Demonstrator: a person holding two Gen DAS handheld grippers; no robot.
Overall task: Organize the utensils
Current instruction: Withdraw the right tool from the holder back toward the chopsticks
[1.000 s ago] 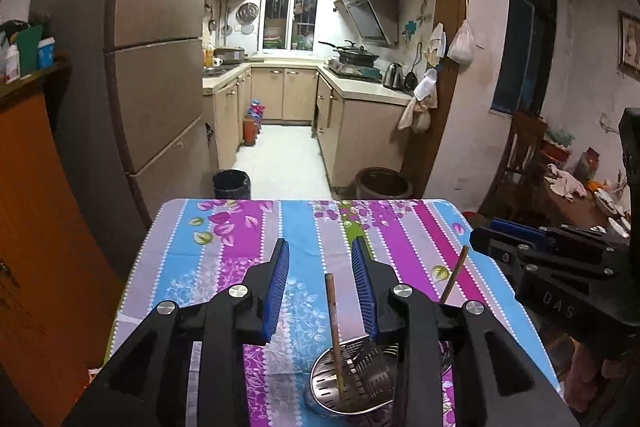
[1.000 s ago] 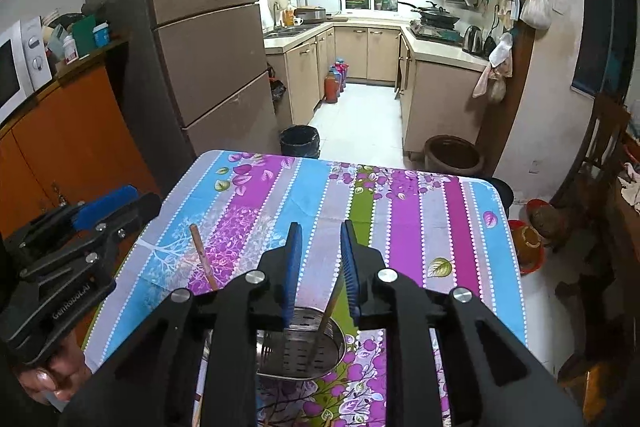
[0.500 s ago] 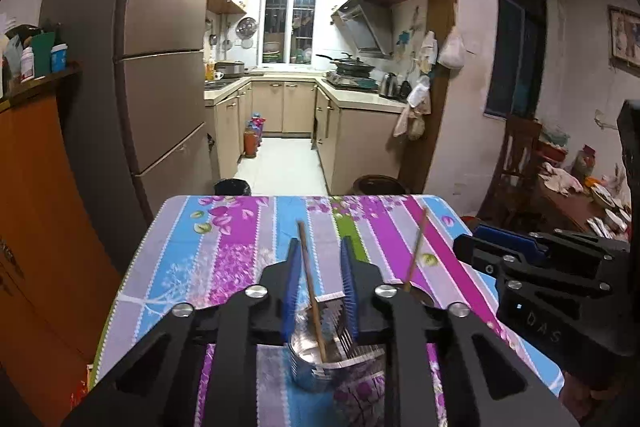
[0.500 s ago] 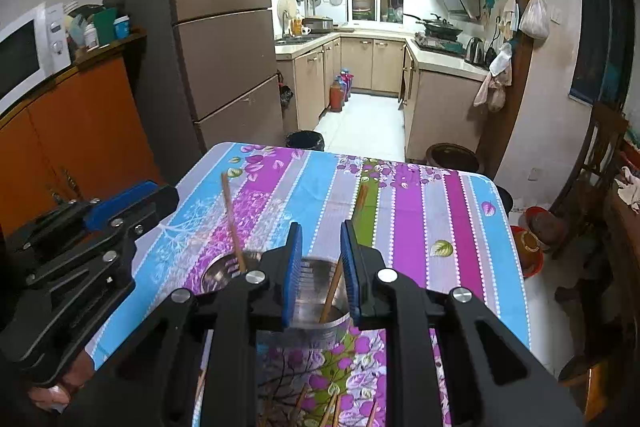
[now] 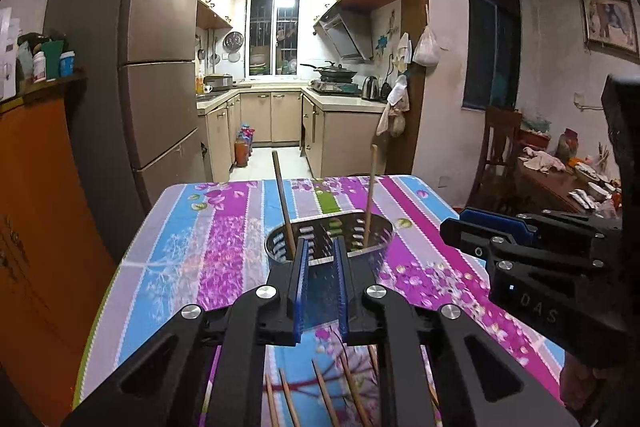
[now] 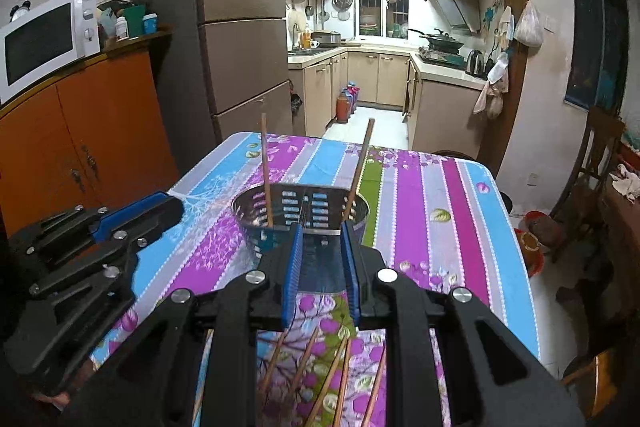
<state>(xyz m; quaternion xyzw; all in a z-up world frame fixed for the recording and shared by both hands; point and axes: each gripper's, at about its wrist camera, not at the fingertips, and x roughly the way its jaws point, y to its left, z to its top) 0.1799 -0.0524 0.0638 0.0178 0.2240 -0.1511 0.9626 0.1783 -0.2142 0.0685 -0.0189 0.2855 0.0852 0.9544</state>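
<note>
A perforated steel utensil holder [image 5: 382, 229] [image 6: 252, 211] stands mid-table on the striped cloth [image 5: 192, 235]. Two wooden chopsticks [image 5: 282, 195] [image 6: 362, 159] stand upright in it. Several loose chopsticks [image 5: 324, 395] [image 6: 332, 375] lie flat on the cloth at the near edge, beneath both grippers. My left gripper [image 5: 322, 245] [image 6: 172, 205] points at the holder from just short of it; its jaws are closing to a narrow gap with nothing between them. My right gripper [image 6: 322, 229] [image 5: 456, 223] hovers beside it, jaws narrowly apart and holding nothing.
A tall fridge [image 6: 240, 27] and an orange cabinet [image 6: 100, 131] with a microwave [image 6: 44, 39] stand to the left of the table. A wooden chair [image 6: 596, 163] and a cluttered side table [image 5: 560, 171] are on the right. The kitchen lies beyond the table's far edge.
Both grippers have pulled back toward the near edge and sunk a little, so the holder now sits ahead of them. Loose chopsticks have come into view below. The left jaws have narrowed.
</note>
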